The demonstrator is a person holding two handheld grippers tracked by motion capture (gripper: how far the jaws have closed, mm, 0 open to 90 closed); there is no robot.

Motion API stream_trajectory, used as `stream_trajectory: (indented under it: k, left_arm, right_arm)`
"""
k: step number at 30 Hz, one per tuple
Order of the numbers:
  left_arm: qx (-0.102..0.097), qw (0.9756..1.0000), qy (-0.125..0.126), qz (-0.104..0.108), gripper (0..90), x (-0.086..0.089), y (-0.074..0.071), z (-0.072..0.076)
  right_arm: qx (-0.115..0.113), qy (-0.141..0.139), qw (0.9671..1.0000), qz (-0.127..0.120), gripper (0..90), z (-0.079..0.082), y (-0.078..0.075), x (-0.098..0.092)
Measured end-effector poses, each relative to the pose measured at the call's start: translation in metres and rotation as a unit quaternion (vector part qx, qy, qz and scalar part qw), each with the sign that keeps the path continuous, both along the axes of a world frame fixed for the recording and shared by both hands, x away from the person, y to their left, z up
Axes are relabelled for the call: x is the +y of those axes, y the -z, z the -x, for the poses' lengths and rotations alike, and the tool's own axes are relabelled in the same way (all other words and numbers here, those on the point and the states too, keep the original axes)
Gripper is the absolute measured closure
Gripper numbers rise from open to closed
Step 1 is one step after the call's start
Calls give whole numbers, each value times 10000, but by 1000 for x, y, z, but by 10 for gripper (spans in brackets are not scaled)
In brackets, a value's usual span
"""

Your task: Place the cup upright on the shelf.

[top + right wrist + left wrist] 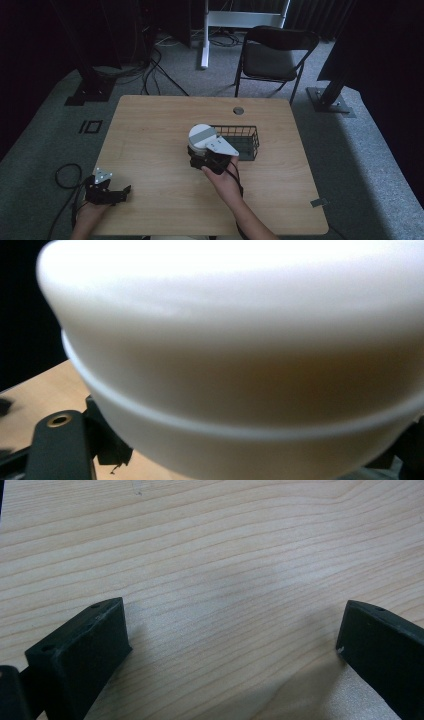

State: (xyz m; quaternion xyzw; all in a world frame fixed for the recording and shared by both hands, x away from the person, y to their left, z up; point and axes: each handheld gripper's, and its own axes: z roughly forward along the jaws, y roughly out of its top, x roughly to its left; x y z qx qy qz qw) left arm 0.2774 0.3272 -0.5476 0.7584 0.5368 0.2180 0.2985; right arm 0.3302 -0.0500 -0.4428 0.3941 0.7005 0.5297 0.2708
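A white round container with a grey band is held over the middle of the wooden table, at the left end of a black wire basket. My right gripper is shut on its lower part. In the right gripper view the container looms very close, with one black finger beside it at lower left. My left gripper rests at the table's front left corner. Its jaws stand wide apart over bare wood, with nothing between them.
A black folding chair and a white stand leg are beyond the table's far edge. A round grommet sits near that edge. Cable loops lie on the carpet at the left. Dark stand bases flank the table.
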Motion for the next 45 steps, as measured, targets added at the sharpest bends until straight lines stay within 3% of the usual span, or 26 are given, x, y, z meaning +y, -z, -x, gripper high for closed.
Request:
stream_trajectory:
  k: [16, 22, 31, 45]
  left_arm:
    - [-1, 10000, 0, -1, 5, 0, 0, 0]
    - [1, 10000, -4, 4, 6, 0, 0, 0]
    - [1, 10000, -3, 7, 6, 0, 0, 0]
    - [0, 10000, -1, 2, 6, 0, 0, 0]
  right_arm:
    - [-109, 677, 9976, -49, 178, -32, -14, -36]
    - [-117, 931, 9956, 59, 179, -42, -13, -47]
    - [109, 1260, 9919, 123, 181, -59, -4, -61]
    - [445, 1351, 9895, 237, 182, -76, 15, -63]
